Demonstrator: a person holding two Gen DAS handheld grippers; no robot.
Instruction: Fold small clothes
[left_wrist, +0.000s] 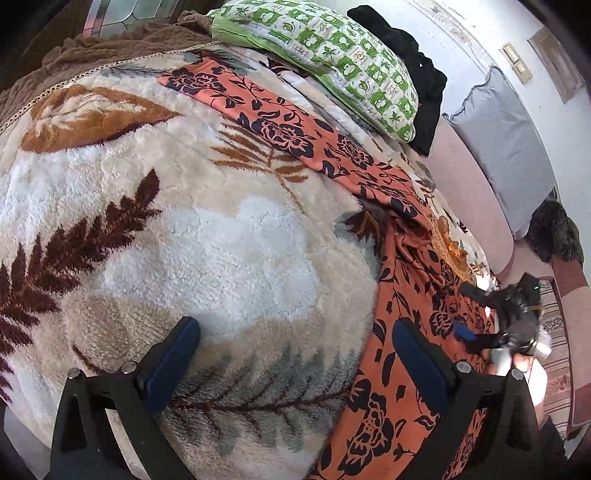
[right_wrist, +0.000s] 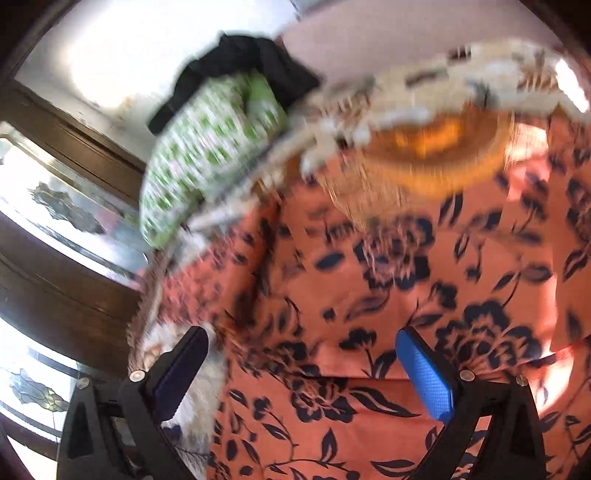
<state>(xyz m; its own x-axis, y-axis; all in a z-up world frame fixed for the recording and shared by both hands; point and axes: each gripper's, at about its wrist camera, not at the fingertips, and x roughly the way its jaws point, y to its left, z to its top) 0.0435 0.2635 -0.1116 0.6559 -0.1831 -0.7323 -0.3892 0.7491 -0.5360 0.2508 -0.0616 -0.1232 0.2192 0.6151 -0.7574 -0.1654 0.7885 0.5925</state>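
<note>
An orange garment with a dark flower print (left_wrist: 402, 306) lies on a fluffy leaf-patterned blanket (left_wrist: 207, 236); one long part (left_wrist: 273, 118) stretches back to the left. My left gripper (left_wrist: 295, 339) is open and empty above the blanket, its right finger (left_wrist: 421, 365) over the garment's edge. My right gripper (right_wrist: 303, 354) is open and empty just above the garment (right_wrist: 388, 288); that view is blurred. The right gripper also shows in the left wrist view (left_wrist: 480, 321), over the garment's right side.
A green-and-white patterned pillow (left_wrist: 332, 55) with black clothing (left_wrist: 410, 62) behind it lies at the back. A grey cushion (left_wrist: 506, 144) leans on the wall at right. A brown blanket (left_wrist: 110, 48) is at the back left. A window with dark wooden frame (right_wrist: 55, 221) is left.
</note>
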